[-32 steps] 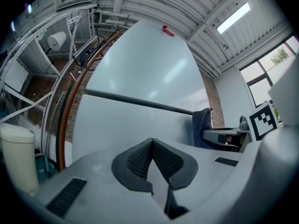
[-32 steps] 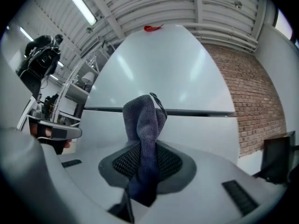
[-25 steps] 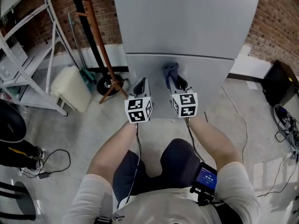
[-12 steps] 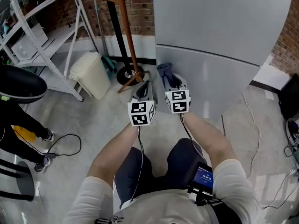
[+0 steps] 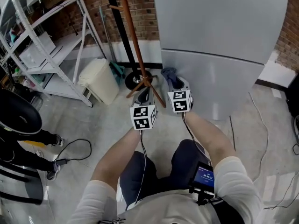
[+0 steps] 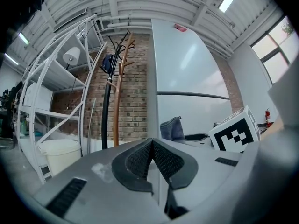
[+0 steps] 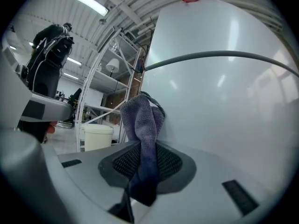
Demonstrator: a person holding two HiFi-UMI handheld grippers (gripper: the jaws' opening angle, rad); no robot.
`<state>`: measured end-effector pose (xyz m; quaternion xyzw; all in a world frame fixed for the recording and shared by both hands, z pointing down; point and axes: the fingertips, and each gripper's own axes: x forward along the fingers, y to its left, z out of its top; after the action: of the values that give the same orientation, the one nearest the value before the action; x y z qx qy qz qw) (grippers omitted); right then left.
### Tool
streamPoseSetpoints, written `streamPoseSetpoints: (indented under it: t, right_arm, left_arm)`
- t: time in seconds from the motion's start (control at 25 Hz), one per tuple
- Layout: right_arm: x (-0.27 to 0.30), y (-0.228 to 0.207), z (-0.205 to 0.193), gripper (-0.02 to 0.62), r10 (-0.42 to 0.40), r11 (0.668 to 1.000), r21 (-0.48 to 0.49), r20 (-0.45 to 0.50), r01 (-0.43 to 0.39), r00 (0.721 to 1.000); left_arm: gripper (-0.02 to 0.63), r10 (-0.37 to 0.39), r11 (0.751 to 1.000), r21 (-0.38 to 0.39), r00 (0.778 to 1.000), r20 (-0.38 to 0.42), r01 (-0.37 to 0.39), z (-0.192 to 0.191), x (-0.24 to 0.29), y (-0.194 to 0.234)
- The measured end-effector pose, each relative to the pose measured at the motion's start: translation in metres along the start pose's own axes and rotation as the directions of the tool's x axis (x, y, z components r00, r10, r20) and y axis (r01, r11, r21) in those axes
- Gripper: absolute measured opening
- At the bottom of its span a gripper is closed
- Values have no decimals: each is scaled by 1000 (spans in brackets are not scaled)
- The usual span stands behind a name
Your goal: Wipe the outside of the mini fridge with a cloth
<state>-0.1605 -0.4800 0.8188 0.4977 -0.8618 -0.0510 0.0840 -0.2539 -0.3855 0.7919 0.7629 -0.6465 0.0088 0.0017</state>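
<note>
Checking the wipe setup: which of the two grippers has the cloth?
The right gripper: a blue-grey cloth is clamped in it, close to the fridge. The left gripper is shut with nothing in it.

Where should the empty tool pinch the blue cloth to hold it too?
Probably the bunched free end of the cloth, which sticks out past the right tool, shut on its lower part. Come from the left, where the left tool sits shut and empty; the fridge blocks the other side.
</note>
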Motion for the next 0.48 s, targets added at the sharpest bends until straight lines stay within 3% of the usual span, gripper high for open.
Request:
streamPoseSetpoints:
  t: [0.24, 0.48]
  right_arm:
    - [-17, -29, 2, 86, -28, 1000, -9, 4, 28, 1000]
    - [-48, -76, -11, 86, -94, 995, -24, 0, 94, 996]
  left_arm:
    - [3, -33, 999, -16, 999, -4, 33, -2, 18, -23]
    - [3, -113, 993, -27, 994, -5, 113, -10, 38, -70]
